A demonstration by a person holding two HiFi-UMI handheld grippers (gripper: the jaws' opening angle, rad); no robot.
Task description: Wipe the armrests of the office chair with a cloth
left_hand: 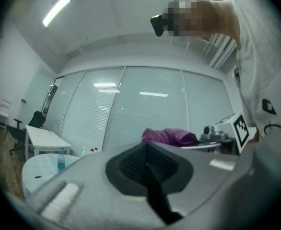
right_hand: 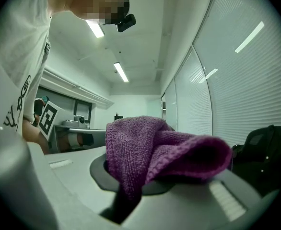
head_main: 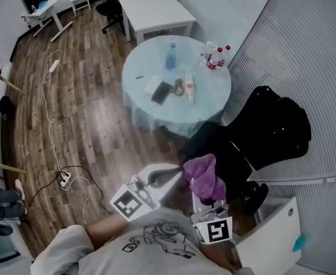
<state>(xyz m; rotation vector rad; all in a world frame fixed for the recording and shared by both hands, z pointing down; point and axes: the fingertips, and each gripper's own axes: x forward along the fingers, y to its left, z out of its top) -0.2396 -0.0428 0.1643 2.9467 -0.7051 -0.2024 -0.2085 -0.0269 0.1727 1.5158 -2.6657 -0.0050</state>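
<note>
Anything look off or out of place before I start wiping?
Nothing spilled or damaged. Only oddity: a white cable snakes loose across the floor to a power strip at your left, a possible trip hazard. The purple cloth is bunched in the right tongs.

Cloth [right_hand: 164,150]: purple, with a fine ribbed weave. Right gripper [head_main: 207,204]: light grey body, with a black-and-white square marker on its cube. Left gripper [left_hand: 149,167]: same grey, black ribbed pads [left_hand: 131,165], same marker pattern. Office chair [head_main: 277,128]: black all over. Floor [head_main: 93,119]: brown wood-grain planks, light and dark mixed. Round table [head_main: 139,90]: pale blue-white. Far table [head_main: 156,10]: white. Bottle [head_main: 171,56]: clear, blue label. Bottles [head_main: 218,57] to its right: red caps. Shirt [head_main: 156,239]: light grey, black print. Cable [head_main: 49,125]: white.
</note>
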